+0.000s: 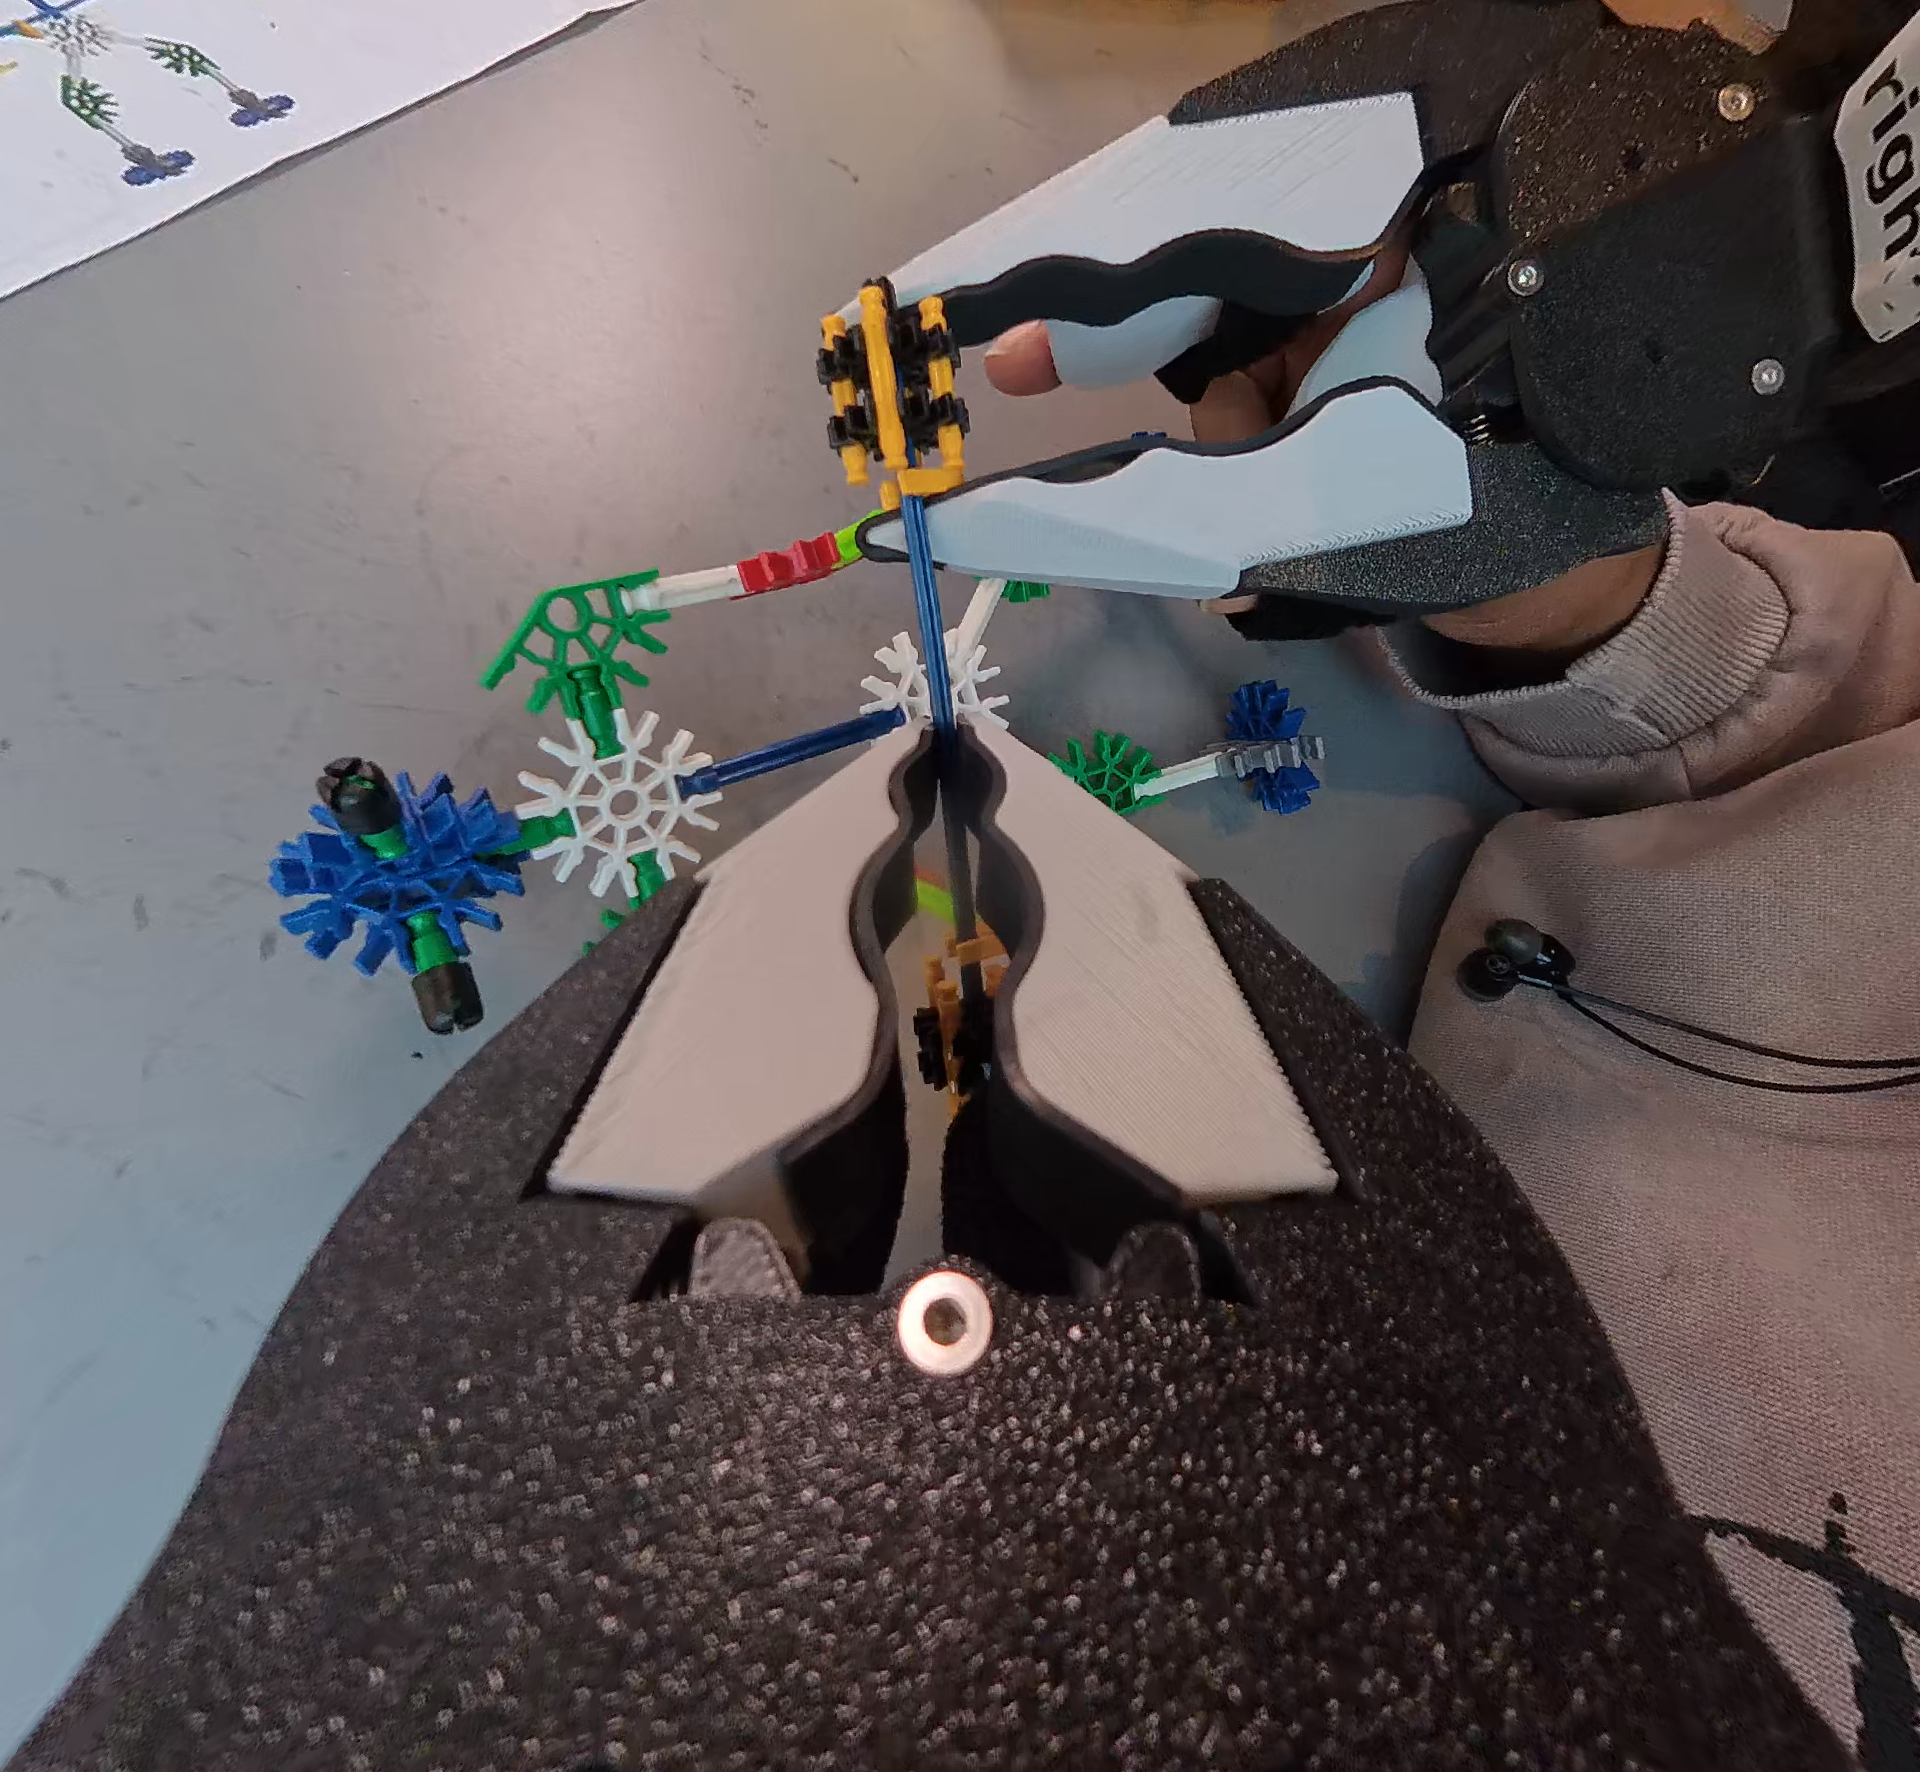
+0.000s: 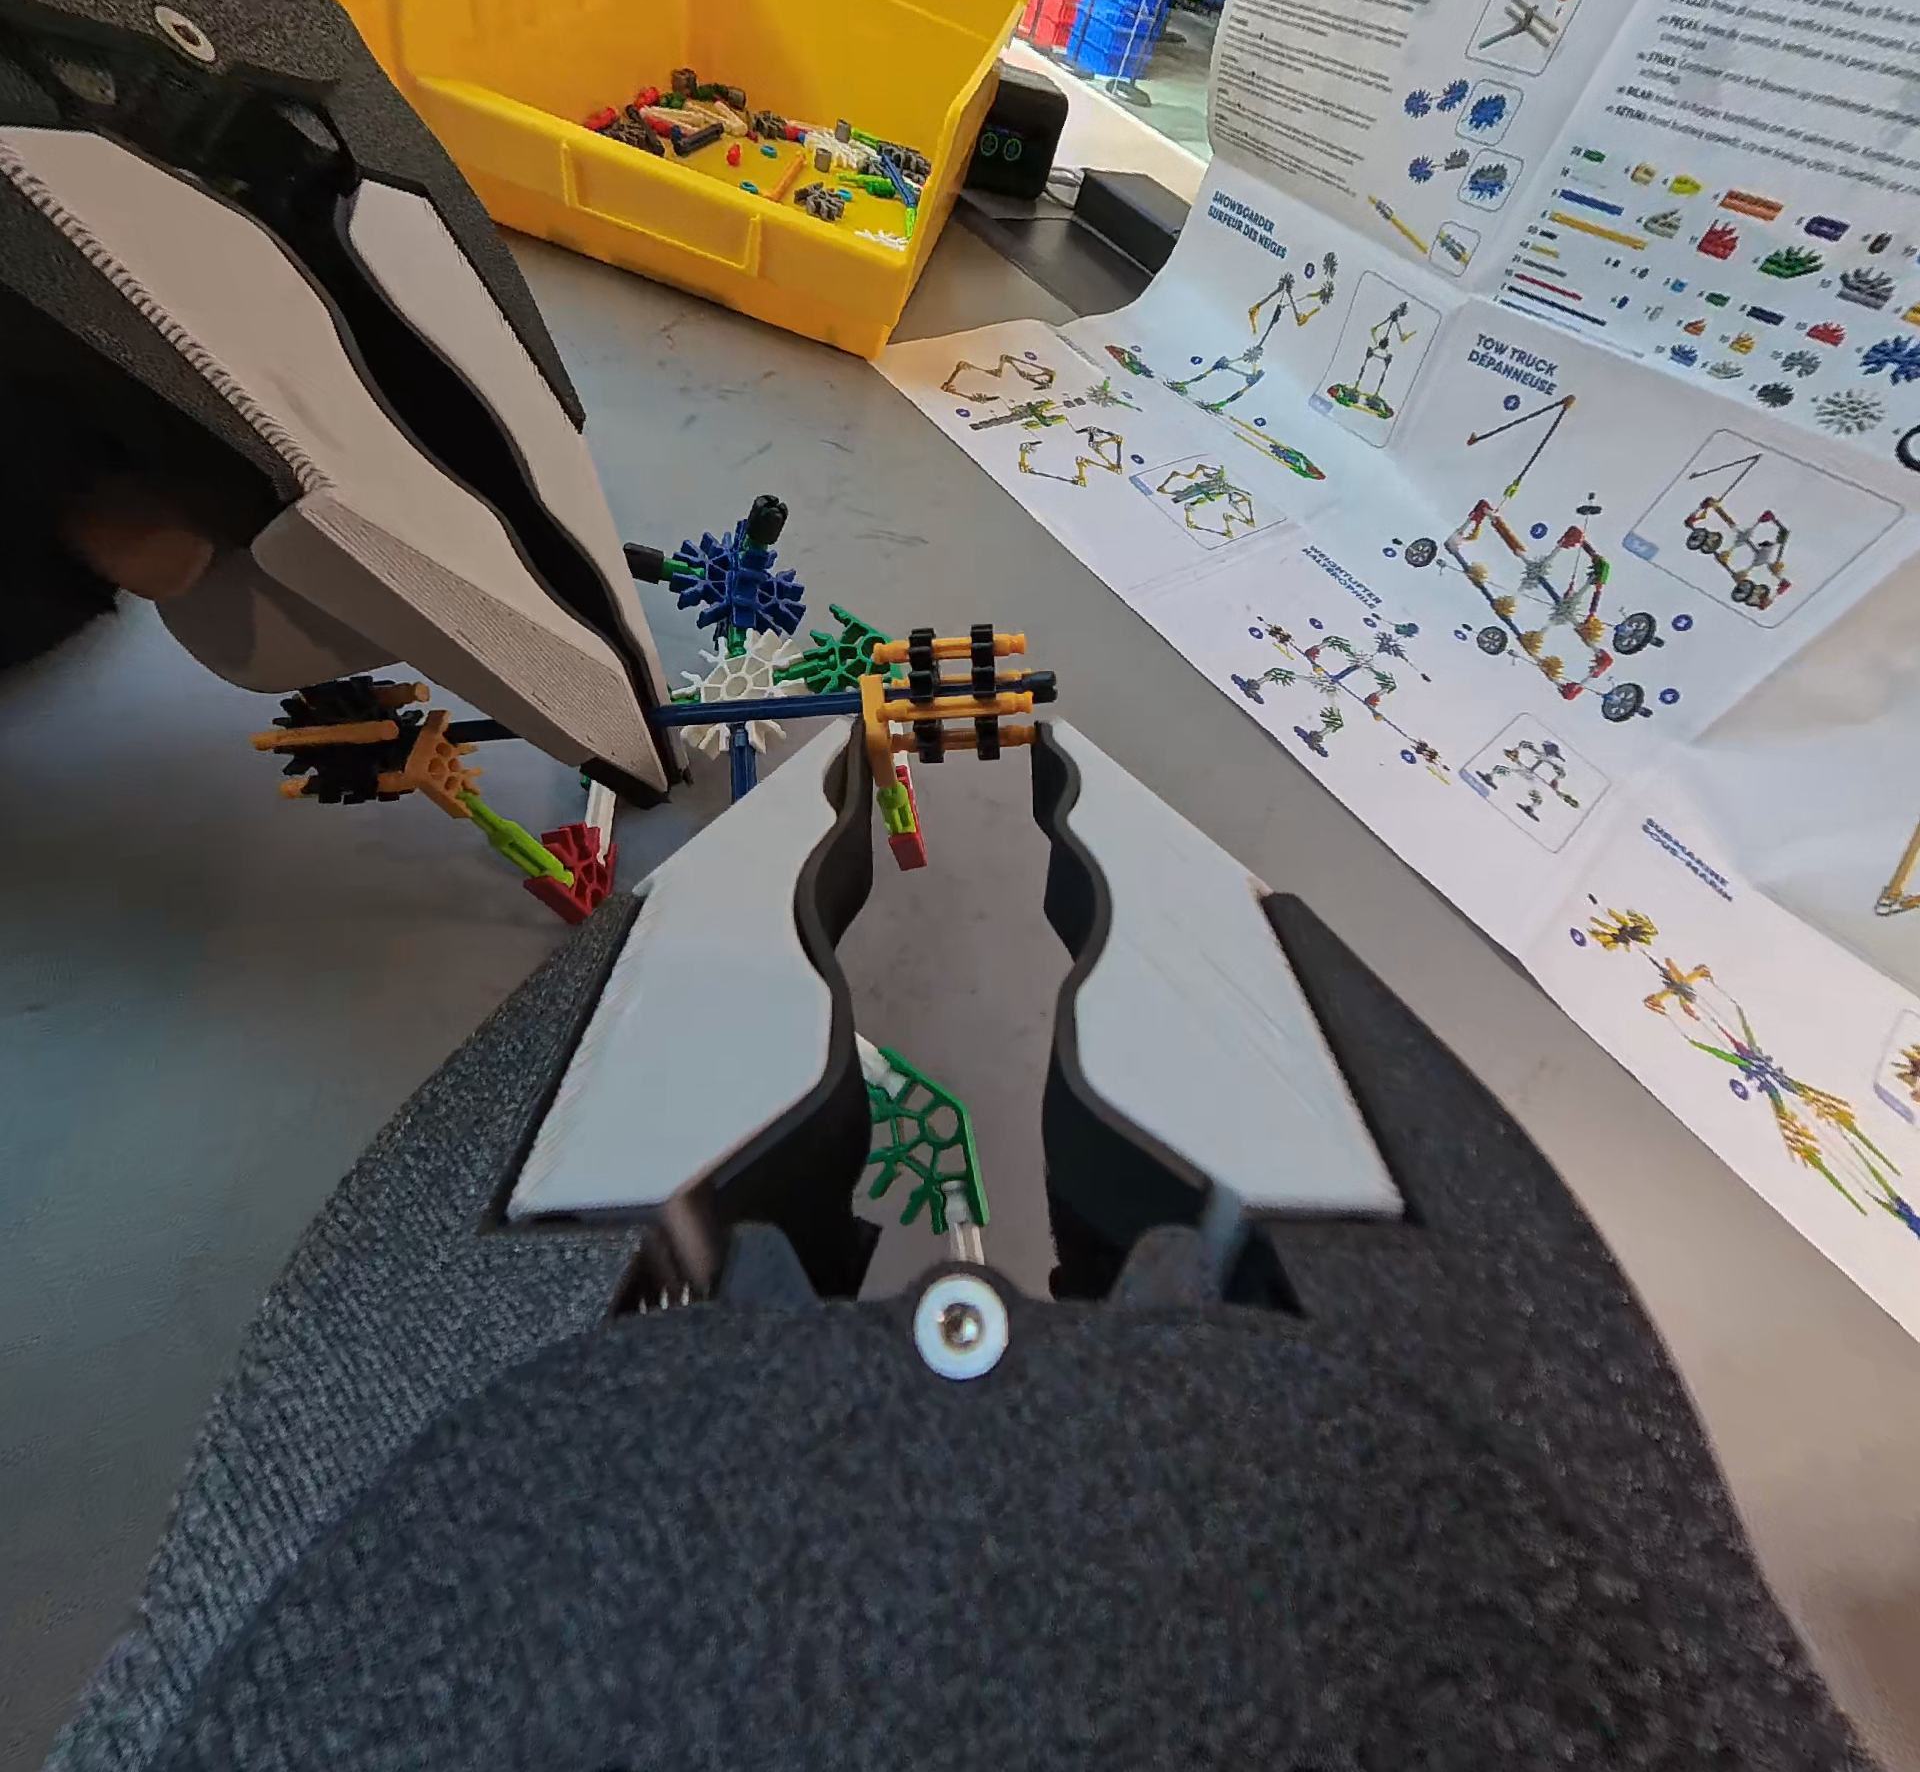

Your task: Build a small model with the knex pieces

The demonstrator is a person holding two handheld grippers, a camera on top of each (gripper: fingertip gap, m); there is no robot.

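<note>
A scuffed grey worktop (image 2: 312, 974) is shared by a yellow bin (image 2: 675, 112) and instruction sheet (image 2: 1558, 517). The toy model's blue rod (image 1: 925, 600) is pinched by the left claw (image 1: 940, 746); the right claw (image 2: 945, 735) is spread around its black-and-orange end (image 2: 956, 688).

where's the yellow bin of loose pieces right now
In the right wrist view the yellow bin sits on the table at upper left, beyond the left gripper, left of the instruction sheet.
</note>
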